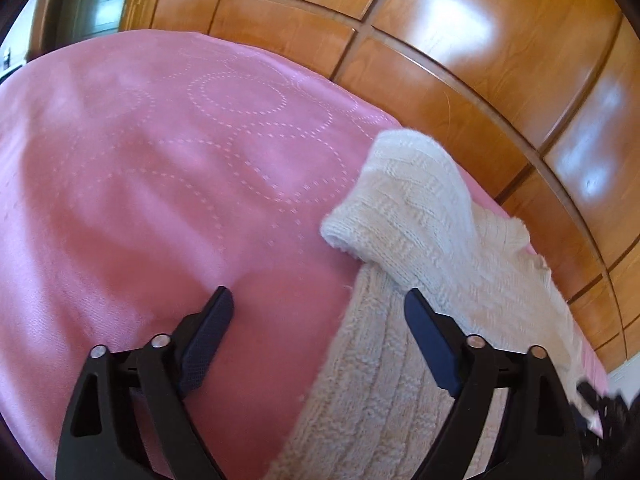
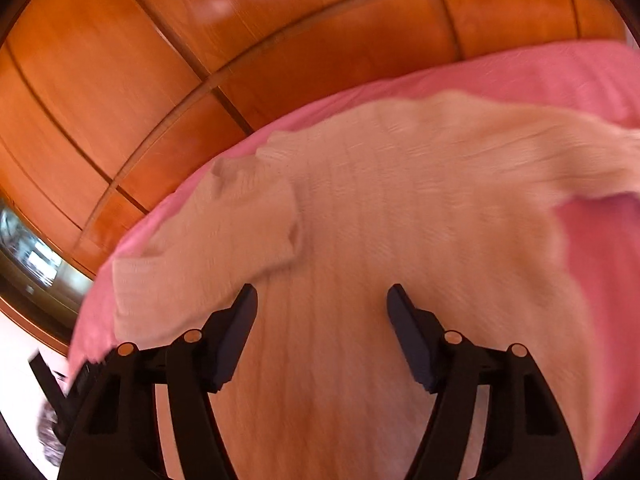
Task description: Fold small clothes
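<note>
Your left gripper (image 1: pixel 318 300) has its jaws spread wide and grasps nothing; one finger (image 1: pixel 208 332) sits over bare pink bedspread (image 1: pixel 140 160), and the other finger (image 1: pixel 430 336) sits over the edge of the white knitted sweater (image 1: pixel 420 240). In the left wrist view, the sweater lies on the right-hand part of the bedspread, close to the bed's far edge. One sleeve (image 1: pixel 396 192) is folded back over the ribbed body, and its cuff end points toward the middle of the bed. The bedspread carries a pattern of stitched dotted circles. Behind the bed stands a wall of glossy wooden panels (image 1: pixel 460 40) with dark grooves between them. Your right gripper (image 2: pixel 322 300) is also released, with both fingers apart and nothing between them. It hangs over the body of the sweater (image 2: pixel 400 220), which fills the centre of the right wrist view. On the left side of that view, a sleeve (image 2: pixel 208 240) lies folded inward across the body. On the right side, another part of the sweater stretches toward the edge of the frame; this view is motion-blurred, so it is probably the second sleeve, but you cannot confirm that. The pink bedspread (image 2: pixel 560 76) shows around the sweater on the far side and at the right. The same wooden panels (image 2: pixel 160 60) rise behind the bed.
</note>
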`<state>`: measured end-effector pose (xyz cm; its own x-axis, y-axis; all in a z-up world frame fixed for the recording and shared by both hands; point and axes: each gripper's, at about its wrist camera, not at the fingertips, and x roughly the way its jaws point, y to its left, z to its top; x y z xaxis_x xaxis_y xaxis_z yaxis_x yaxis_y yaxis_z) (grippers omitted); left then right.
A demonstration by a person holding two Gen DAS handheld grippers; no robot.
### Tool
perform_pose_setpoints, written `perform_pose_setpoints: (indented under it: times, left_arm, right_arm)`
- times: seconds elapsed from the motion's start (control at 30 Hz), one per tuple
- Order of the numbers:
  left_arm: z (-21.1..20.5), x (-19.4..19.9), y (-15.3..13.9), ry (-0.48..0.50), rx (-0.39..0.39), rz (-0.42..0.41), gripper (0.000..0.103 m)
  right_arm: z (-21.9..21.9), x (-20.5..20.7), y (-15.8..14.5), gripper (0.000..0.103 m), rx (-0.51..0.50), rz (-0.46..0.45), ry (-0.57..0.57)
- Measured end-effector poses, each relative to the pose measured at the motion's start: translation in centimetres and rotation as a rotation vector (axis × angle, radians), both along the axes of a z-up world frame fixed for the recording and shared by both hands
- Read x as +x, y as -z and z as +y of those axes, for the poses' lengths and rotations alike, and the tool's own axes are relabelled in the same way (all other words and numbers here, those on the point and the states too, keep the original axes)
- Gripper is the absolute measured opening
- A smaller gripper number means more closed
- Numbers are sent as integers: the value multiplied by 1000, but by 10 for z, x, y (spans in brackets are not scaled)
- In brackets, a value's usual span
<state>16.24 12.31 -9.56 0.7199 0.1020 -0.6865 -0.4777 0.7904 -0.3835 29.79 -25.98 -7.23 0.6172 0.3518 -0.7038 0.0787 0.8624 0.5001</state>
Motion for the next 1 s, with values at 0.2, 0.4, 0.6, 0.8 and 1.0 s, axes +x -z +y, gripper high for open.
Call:
perform_pose_setpoints:
  times: [0.2, 0.4, 0.6, 0.8, 1.0]
  left_arm:
    - [-10, 15, 1, 28, 43, 49, 94]
    - [0, 8, -3, 29, -13, 26, 94]
    - [-10, 45, -3, 79, 109, 187, 94]
    - [7, 74, -8, -12, 136, 146, 81]
    - [37, 32, 0, -162, -23, -2, 78]
  right_arm:
    - [26, 52, 14, 7, 82, 20, -63]
    - [21, 51, -4, 6, -131, -148, 76]
    - [14, 66, 20, 6, -12, -83, 89]
    - [35, 68, 19, 6, -17, -103, 85]
    - [44, 59, 20, 6, -59, -124, 79]
